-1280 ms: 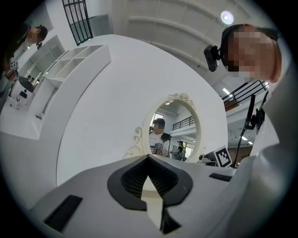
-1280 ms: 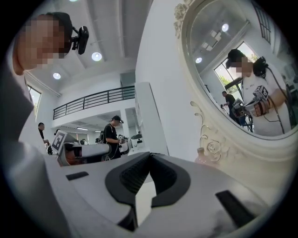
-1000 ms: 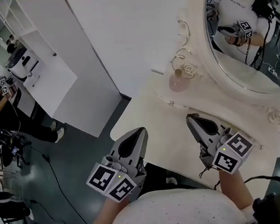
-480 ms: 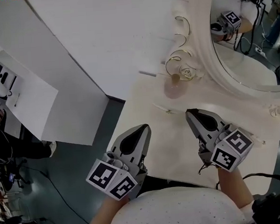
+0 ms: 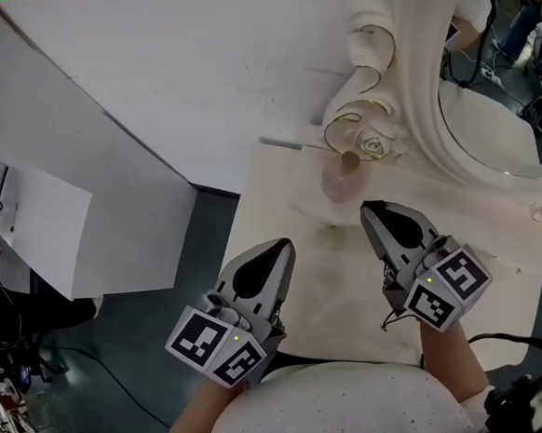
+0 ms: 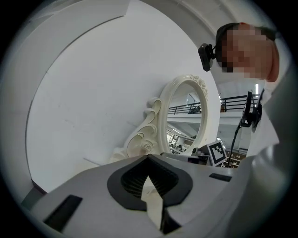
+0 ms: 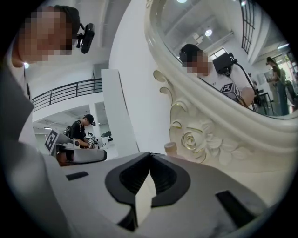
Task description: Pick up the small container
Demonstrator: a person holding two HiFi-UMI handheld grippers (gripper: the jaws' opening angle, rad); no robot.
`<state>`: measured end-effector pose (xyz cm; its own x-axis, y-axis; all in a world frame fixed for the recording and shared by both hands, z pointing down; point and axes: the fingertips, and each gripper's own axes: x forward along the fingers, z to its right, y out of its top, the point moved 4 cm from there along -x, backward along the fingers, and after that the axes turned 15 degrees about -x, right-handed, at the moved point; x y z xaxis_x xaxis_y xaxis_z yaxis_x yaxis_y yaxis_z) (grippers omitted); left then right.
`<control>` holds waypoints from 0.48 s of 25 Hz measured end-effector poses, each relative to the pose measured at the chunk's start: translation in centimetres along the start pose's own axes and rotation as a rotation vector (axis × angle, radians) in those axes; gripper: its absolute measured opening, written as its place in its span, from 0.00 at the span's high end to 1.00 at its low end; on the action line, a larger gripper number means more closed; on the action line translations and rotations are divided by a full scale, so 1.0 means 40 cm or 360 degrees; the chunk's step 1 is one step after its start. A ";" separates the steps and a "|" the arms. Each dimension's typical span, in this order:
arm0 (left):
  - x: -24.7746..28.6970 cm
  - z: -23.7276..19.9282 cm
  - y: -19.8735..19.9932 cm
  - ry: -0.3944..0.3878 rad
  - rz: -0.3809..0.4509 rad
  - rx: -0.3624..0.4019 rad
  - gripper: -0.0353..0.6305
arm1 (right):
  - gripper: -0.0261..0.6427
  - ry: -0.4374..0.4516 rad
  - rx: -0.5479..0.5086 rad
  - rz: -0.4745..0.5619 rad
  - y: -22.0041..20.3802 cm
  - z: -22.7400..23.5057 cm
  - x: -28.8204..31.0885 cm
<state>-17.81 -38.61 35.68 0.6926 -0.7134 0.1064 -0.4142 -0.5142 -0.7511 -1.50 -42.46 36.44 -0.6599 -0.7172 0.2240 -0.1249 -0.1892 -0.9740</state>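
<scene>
You held the left tool [image 5: 283,245] and the right tool [image 5: 368,209] side by side over the near half of the cream-white dressing desk [image 5: 325,286], both pointing toward twelve o'clock in the head view. This looked like a ready stance before a reach. Neither tool touched anything, and each had a free line ahead of it.

In the left gripper view, that tool's jaws were pressed together with nothing between them. The right gripper view showed the same for the right tool [image 7: 150,154]. You would have had to spread one pair before any grasp.

The small pale-pink translucent container with a tan stopper [image 5: 341,181] stood upright at the far side of the desk. It was at about eleven o'clock from the right tool's tip and near it. From the left tool it lay between one and two o'clock and farther off, so the right tool seemed the likelier one to take it.

The container sat just beside the foot of the ornate cream-white oval mirror [image 5: 421,78], below the carved rose with gilt edging [image 5: 374,144]. That is probably where a vanity item is kept out of the way.

The container had a rounded, glassy-looking body under a narrower stopper. Only the stopper [image 7: 170,148] rose above the right tool's body in its own view. The smooth body might have been slippery, and the mirror frame close behind it left little room on that side.
</scene>
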 end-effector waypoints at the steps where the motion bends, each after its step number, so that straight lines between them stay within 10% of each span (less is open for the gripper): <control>1: 0.007 -0.011 -0.003 -0.0003 -0.0014 -0.0011 0.94 | 0.96 -0.0025 -0.0021 0.0015 0.002 0.008 0.009; 12: 0.055 -0.078 -0.050 -0.0028 -0.0119 -0.0117 0.94 | 0.71 -0.0148 -0.0064 -0.0054 -0.038 0.070 0.088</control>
<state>-17.30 -40.65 39.44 0.7334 -0.6634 0.1484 -0.4027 -0.5999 -0.6914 -1.55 -46.60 38.80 -0.5836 -0.7702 0.2572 -0.1770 -0.1885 -0.9660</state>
